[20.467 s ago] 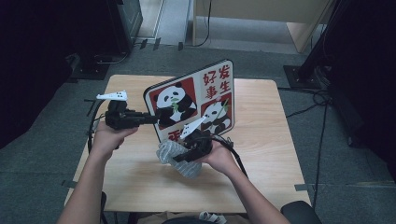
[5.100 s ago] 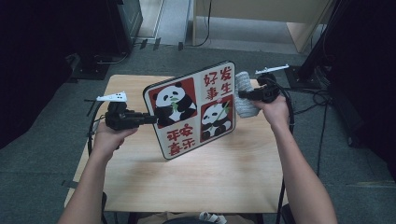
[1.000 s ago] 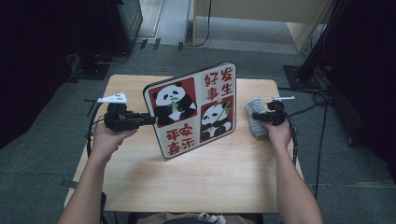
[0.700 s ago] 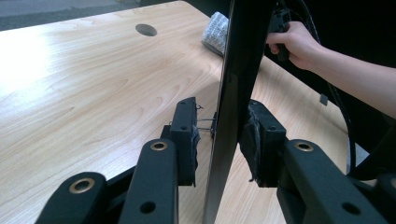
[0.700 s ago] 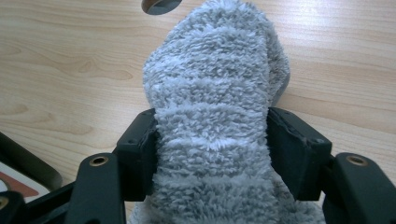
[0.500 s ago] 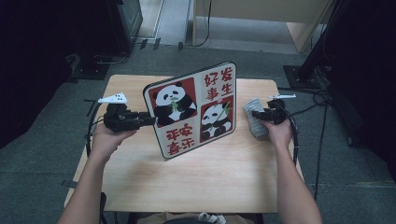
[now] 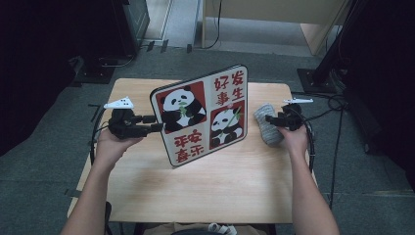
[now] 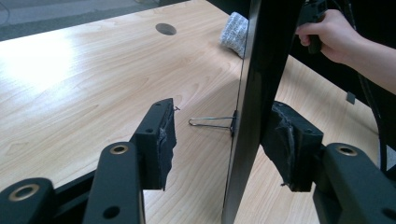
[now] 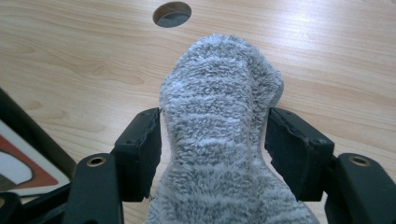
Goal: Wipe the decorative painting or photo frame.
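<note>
While tilted upright above the bench [image 7: 195, 186], panda board [image 7: 203, 115] edge sits between left gripper [image 7: 147, 128] fingers [image 8: 156, 140], apparently spread, grip hard to tell. Grey cloth [image 7: 268, 122] on bench's right side, between right gripper [image 9: 212, 144] fingers, parted.

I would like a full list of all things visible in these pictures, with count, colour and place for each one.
panda board: one, red, white and black with red characters, standing tilted at the table's middle, its left edge between the left gripper's jaws
cloth: one, grey and fluffy, lying on the table's right part, between the right gripper's jaws
wire stand: one, thin metal, at the board's back, resting on the table
table: one, light wood, with a round hole near the far edge
floor: grey, around the table
left gripper: one, black, jaws open around the board's edge
right gripper: one, black, jaws open beside the cloth
forearms: two, coming in from below
</note>
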